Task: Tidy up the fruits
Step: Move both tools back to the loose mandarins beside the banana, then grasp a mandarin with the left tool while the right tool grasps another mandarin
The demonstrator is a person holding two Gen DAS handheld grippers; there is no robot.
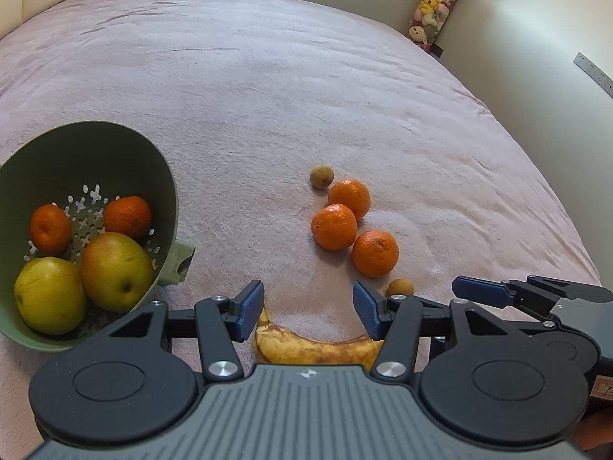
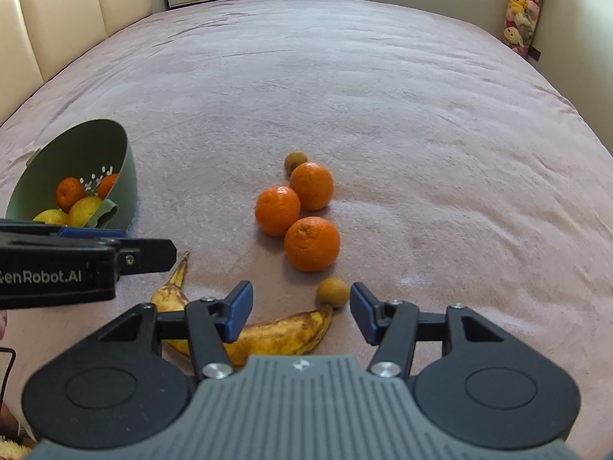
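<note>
Both grippers, left (image 1: 308, 306) and right (image 2: 301, 308), hover with fingers half-open and empty over the banana (image 2: 276, 335), ready to move it to the colander (image 1: 95, 145).

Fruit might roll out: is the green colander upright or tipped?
Tipped: the green colander lies on its side, mouth facing the camera, fruit resting against its lower wall.

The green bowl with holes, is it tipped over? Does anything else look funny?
Yes. The green colander lies tilted on its side on the pink blanket, fruit piled against its lower wall. The banana is heavily brown-spotted, and three oranges and two small brown fruits lie loose outside it.
</note>
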